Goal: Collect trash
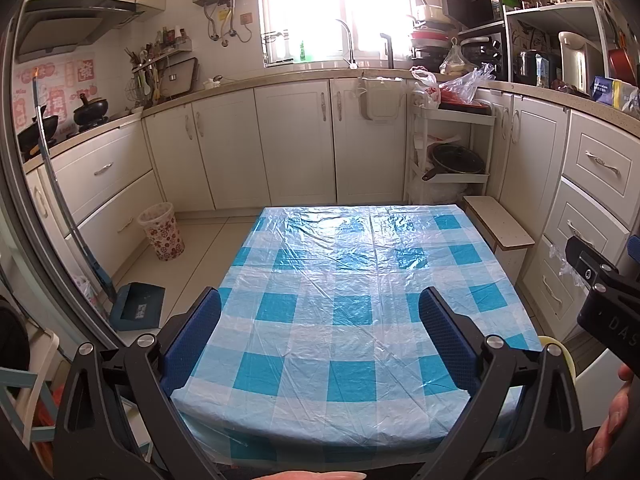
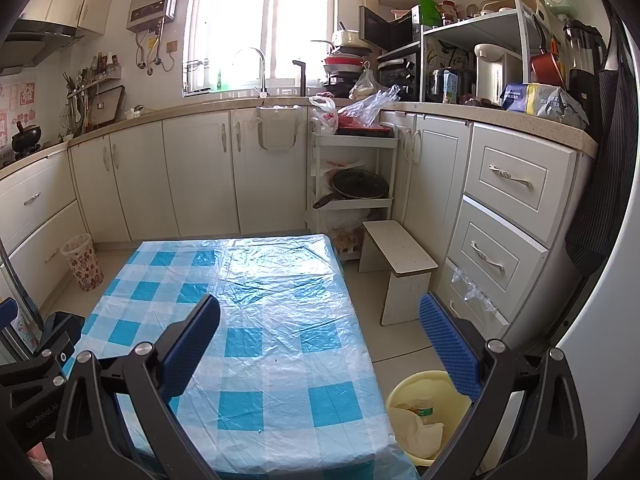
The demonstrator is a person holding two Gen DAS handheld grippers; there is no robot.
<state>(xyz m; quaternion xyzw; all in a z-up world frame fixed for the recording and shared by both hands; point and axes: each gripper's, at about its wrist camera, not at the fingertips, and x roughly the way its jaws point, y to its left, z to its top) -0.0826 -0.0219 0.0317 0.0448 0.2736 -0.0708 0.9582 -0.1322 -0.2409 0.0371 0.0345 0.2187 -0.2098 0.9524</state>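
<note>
Here both tongs, left (image 1: 320, 336) and right (image 2: 320, 344), hang spread apart and empty over the checkered worktop (image 2: 256, 320), which shows no litter. The trash (image 2: 420, 424), crumpled paper and a small bottle, already sits in the yellow bin (image 2: 400, 392) beside it. Collection looks finished; next, probably withdrawing.

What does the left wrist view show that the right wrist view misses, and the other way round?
Only the left wrist view shows the blue dustpan on the floor and the wok on the stove. Only the right wrist view looks into the yellow bucket, which holds crumpled paper and a small bottle. Both show the checked tablecloth, the flowered bin, the white stool and open tongs.
</note>
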